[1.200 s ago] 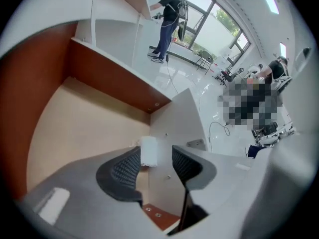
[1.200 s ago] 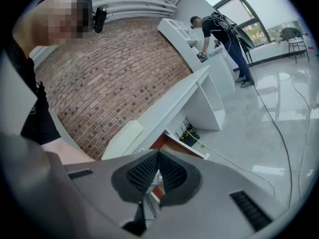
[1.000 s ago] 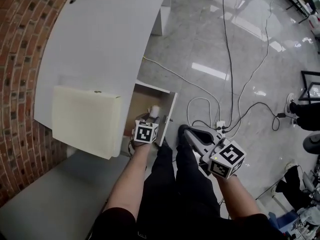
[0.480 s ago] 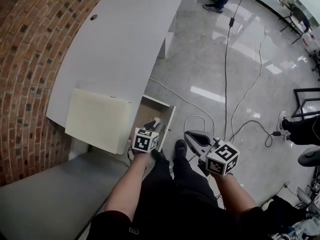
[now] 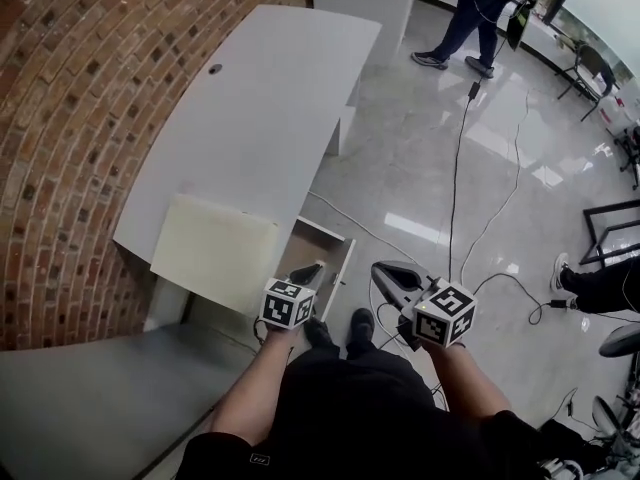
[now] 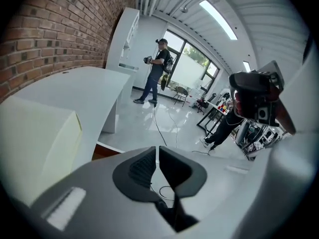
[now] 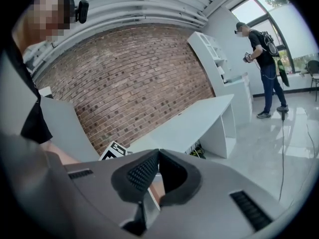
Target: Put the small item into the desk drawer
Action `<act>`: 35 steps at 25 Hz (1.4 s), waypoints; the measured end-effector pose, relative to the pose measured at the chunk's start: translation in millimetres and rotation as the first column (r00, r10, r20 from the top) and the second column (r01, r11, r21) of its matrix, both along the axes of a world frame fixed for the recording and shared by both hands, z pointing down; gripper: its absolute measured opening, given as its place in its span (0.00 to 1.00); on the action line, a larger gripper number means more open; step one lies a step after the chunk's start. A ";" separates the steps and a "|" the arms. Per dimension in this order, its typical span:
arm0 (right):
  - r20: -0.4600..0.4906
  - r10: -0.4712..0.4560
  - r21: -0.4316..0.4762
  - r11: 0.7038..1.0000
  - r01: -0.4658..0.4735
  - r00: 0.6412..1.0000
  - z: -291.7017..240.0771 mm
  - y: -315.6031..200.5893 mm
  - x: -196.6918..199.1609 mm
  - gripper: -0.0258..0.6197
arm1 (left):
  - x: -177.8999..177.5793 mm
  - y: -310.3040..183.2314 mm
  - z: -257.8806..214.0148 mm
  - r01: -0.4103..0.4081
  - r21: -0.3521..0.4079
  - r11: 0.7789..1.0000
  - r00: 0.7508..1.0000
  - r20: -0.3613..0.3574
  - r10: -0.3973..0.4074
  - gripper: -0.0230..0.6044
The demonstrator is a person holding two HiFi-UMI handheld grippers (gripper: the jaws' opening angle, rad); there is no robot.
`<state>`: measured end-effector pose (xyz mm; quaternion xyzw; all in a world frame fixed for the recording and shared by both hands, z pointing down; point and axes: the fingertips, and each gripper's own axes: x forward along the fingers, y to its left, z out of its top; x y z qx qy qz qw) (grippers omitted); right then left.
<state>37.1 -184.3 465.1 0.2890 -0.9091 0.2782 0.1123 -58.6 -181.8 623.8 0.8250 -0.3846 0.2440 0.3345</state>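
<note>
While the left gripper (image 5: 308,271) draws its jaws in over the open drawer (image 5: 343,256), the small item cannot be made out.

Head view: one white desk (image 5: 250,118) runs from 7 to 1 o'clock. Its single drawer stands pulled out at 6 o'clock, with one cream block (image 5: 215,253) at its 9 o'clock. There are two grippers. The left points to 1 o'clock over the drawer, and the right gripper (image 5: 388,270), at its 3 o'clock, points to 10 o'clock. The item's place and long axis cannot be told. Left gripper view: the jaws are closing to a thin slit with nothing between them, and the drawer's edge (image 6: 102,151) shows at 8 o'clock. Right gripper view: the jaws meet at the tips, empty.
</note>
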 end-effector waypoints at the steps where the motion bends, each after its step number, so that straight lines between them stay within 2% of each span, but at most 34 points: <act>1: 0.000 -0.003 0.007 1.000 0.003 1.000 -4.1 0.4 -0.7 0.06 | -0.3 2.0 -8.4 0.007 0.015 1.000 1.000 -0.014 -0.007 0.08; 6: -0.004 -0.019 0.053 0.998 0.019 1.000 -23.8 -3.5 -5.6 0.06 | -5.6 -3.4 -56.1 0.036 0.122 0.992 0.997 -0.077 -0.026 0.06; 12: -0.003 -0.026 0.086 0.996 0.026 1.000 -38.8 -3.2 -9.2 0.06 | -15.5 -10.4 -103.3 0.073 0.204 0.976 0.988 -0.145 -0.043 0.06; 14: 0.006 -0.014 0.079 0.997 0.014 1.000 -42.1 -1.5 -9.3 0.06 | -19.5 -7.3 -117.0 0.072 0.227 0.971 0.989 -0.145 -0.040 0.06; 18: -0.004 -0.013 0.096 0.995 0.013 1.000 -43.5 -5.3 -9.6 0.06 | -36.5 -5.9 -140.6 0.073 0.285 0.956 0.995 -0.092 -0.048 0.05; 20: -0.007 -0.018 0.117 0.993 0.019 1.000 -49.6 -8.4 -12.5 0.06 | -48.1 -6.3 -156.8 0.106 0.313 0.944 0.991 -0.106 -0.076 0.05; 24: -0.002 -0.008 0.170 0.985 0.009 1.000 -67.5 -15.8 -12.4 0.06 | -70.7 -6.2 -192.1 0.186 0.371 0.910 0.980 -0.141 -0.142 0.05; 26: -0.002 0.000 0.195 0.981 0.000 1.000 -74.7 -18.5 -9.2 0.06 | -75.7 -4.4 -212.1 0.190 0.420 0.888 0.979 -0.145 -0.140 0.05; 30: -0.005 -0.013 0.232 0.973 0.013 1.000 -85.2 -20.1 -4.2 0.06 | -79.2 -2.2 -253.7 0.169 0.542 0.823 0.984 -0.145 -0.106 0.05; 33: 0.001 -0.022 0.256 0.966 0.021 1.000 -95.5 -22.2 -2.9 0.06 | -83.9 -2.8 -280.6 0.183 0.604 0.776 0.980 -0.175 -0.094 0.05; 35: 0.014 -0.028 0.275 0.961 0.023 1.000 -105.0 -22.1 -2.5 0.06 | -85.6 -1.1 -294.1 0.193 0.631 0.752 0.977 -0.196 -0.086 0.05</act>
